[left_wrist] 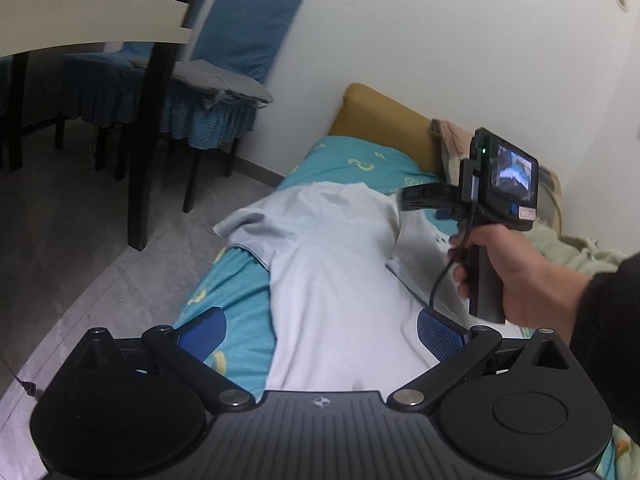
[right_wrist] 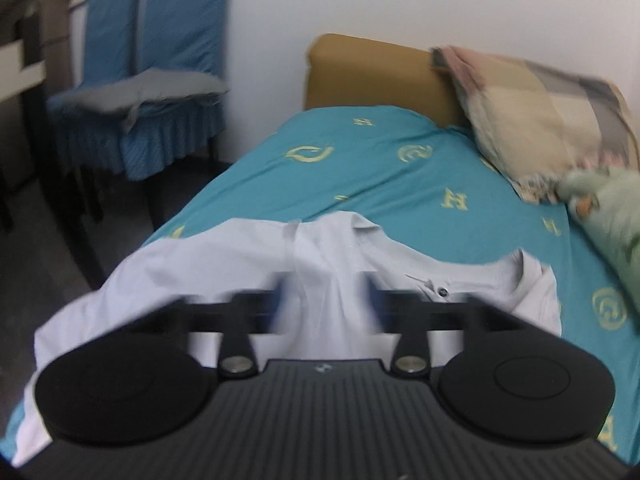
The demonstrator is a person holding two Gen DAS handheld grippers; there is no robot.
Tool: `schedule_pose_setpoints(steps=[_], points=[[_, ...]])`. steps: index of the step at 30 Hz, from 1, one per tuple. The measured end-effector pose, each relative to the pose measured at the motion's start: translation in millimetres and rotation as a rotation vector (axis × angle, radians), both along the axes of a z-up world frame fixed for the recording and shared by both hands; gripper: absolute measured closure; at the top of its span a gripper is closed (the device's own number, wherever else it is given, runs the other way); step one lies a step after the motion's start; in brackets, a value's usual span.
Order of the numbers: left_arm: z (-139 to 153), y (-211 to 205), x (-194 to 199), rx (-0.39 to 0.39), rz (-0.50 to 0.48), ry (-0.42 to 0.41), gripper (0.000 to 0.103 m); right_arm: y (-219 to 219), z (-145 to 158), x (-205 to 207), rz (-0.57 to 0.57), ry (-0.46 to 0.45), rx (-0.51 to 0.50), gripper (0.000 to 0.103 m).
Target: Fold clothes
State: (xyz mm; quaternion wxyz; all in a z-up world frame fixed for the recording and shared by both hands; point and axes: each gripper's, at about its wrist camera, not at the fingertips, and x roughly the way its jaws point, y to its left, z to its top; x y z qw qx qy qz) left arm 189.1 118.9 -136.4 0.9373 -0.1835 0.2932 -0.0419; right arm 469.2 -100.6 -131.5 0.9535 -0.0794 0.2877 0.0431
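Pale white-blue shirt [left_wrist: 320,272], short-sleeved, lying lengthwise on a bed sheet [right_wrist: 400,176] of teal with yellow letter motifs. Collar and a small button placket seen in the right wrist view [right_wrist: 436,286], turned toward the right side of the garment. One sleeve [left_wrist: 244,224] draped past the bed's left edge, over the grey floor [left_wrist: 72,248]. Cloth rumpled, with soft ridges down the middle; a thin dark seam line along the sleeve hem.

Left gripper [left_wrist: 320,332]: blue-padded fingers spread wide apart, low over the shirt's lower body, nothing between them.

Right gripper [right_wrist: 326,300]: fingers blurred by motion, a visible gap of shirt cloth between them; not clear whether any cloth is pinched. In the left wrist view, same tool [left_wrist: 412,198] held by the right hand [left_wrist: 516,276] above the shirt's upper right part, fingertips near the shoulder region.

Edges and room: mustard headboard [right_wrist: 372,76] against a white wall [left_wrist: 440,40] at the far end. Patchwork pillow [right_wrist: 536,120] and a green blanket [right_wrist: 612,216] along the bed's right side, apart from the shirt. Bare teal sheet between collar and headboard. To the left, off the bed, blue-covered chairs [left_wrist: 224,72] with a grey cushion [left_wrist: 220,80], and a dark-legged table [left_wrist: 148,120], standing near the bed's corner.
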Motion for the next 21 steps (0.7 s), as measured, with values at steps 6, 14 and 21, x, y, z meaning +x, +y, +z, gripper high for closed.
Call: schedule_pose_setpoints(steps=[6,14,21], points=[[1,14,-6,-0.012,0.060,0.021,0.000,87,-5,-17,0.342,0.085,-0.059,0.020],[-10,43,-7,0.004,0.251,0.110,0.000,207,-60,-14,0.564,0.185,-0.297,0.030],[-16,70,-9,-0.083,0.373,0.134,0.001,194,-70,-19,0.531,0.075,-0.269,0.097]])
